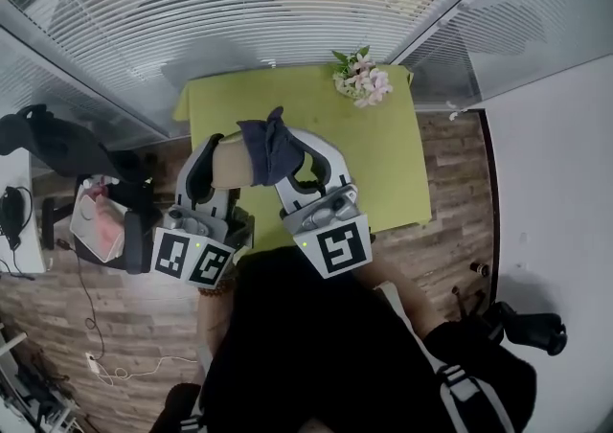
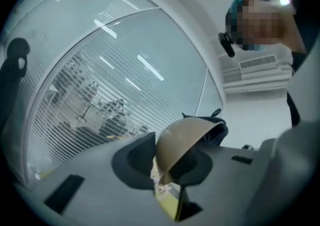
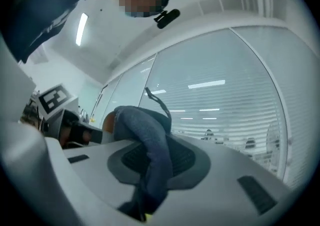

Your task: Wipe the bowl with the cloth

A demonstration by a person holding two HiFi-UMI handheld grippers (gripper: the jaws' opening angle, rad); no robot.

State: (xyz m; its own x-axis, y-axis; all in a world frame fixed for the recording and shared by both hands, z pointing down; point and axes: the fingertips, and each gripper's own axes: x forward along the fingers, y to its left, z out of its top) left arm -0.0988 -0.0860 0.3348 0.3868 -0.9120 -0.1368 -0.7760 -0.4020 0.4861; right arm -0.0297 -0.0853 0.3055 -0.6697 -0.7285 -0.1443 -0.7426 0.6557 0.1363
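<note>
In the head view I hold both grippers up over the green table (image 1: 383, 163). The left gripper (image 1: 213, 174) is shut on the rim of a tan bowl (image 1: 230, 165), which is tipped on its side. In the left gripper view the bowl (image 2: 185, 137) sits between the jaws of the left gripper (image 2: 167, 167), its opening facing right. The right gripper (image 1: 306, 170) is shut on a dark blue cloth (image 1: 271, 148) that drapes over the bowl's mouth. From the right gripper (image 3: 150, 182) the cloth (image 3: 150, 140) runs up towards the bowl (image 3: 109, 120), mostly hidden behind it.
A small bunch of pink and white flowers (image 1: 362, 77) stands at the table's far right corner. Glass walls with blinds enclose the back. A black chair (image 1: 57, 144) and a box with pink contents (image 1: 101, 220) are on the wooden floor at the left.
</note>
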